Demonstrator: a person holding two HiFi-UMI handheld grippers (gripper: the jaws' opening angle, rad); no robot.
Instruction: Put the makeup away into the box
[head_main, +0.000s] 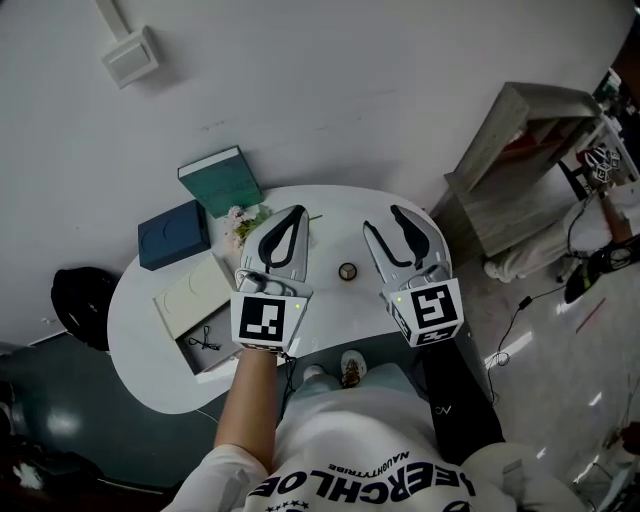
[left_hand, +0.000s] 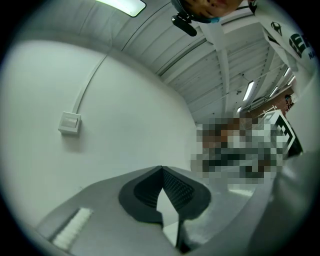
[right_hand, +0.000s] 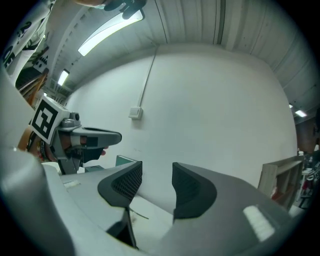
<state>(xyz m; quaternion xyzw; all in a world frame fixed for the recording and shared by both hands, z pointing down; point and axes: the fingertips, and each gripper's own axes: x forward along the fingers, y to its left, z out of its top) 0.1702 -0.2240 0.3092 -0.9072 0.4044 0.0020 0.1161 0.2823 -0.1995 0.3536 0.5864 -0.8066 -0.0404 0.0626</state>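
White tabletop (head_main: 330, 215), rounded and set against a pale wall, carried a small round makeup piece (head_main: 348, 271) near its front edge, lying between the two grippers and touched by neither. The left gripper (head_main: 292, 220) hovered just left of it with its jaw tips pressed together on nothing, which the left gripper view (left_hand: 161, 171) confirmed. The right gripper (head_main: 385, 222) hung just right of it, jaws apart and empty (right_hand: 157, 175). Farther left on the table lay a cream box (head_main: 192, 290), a navy box (head_main: 173, 235), a teal box (head_main: 220, 180), and a small bunch of flowers (head_main: 245, 220). A wooden shelf unit (head_main: 520, 160) stood on the floor to the right.
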